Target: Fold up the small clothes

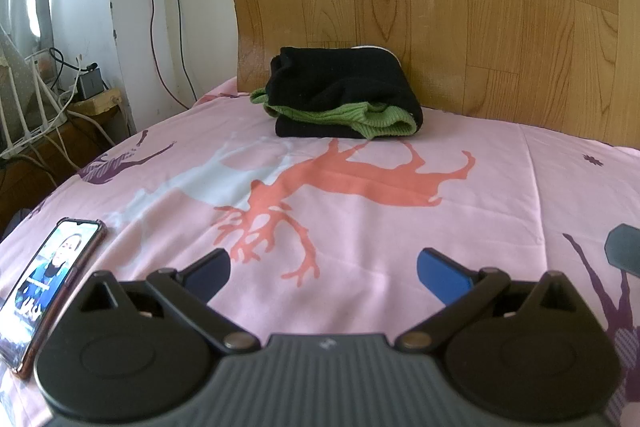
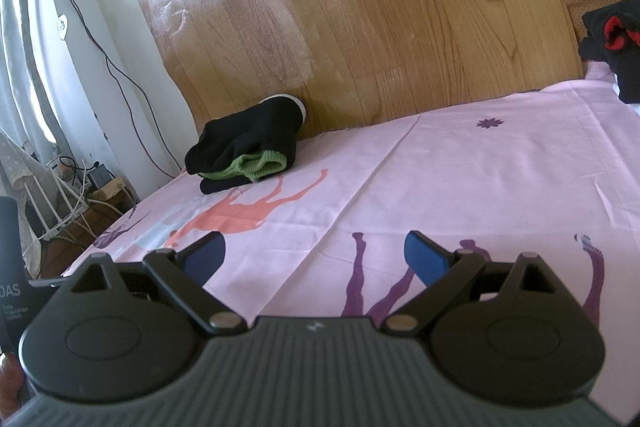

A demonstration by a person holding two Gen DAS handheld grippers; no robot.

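Across the bed's far edge, against the wood-grain board: your pink printed sheet point(image 1: 400, 227); folded black-and-green clothes point(image 1: 344, 99), seemingly stacked there out of the way; phone point(image 1: 52, 279) at the left edge; left gripper point(image 1: 324, 271) and right gripper point(image 2: 316, 259), both spread wide, empty.

- The phone point(image 1: 48, 287), left of the folded black-and-green clothes point(image 1: 344, 95), is cut off at the picture's left edge.
- A white thing behind the clothes is mostly hidden.
- A black-and-red garment point(image 2: 616, 47), far right of them, runs past the edge.
- The left gripper's point(image 1: 324, 273) printed label is cropped.
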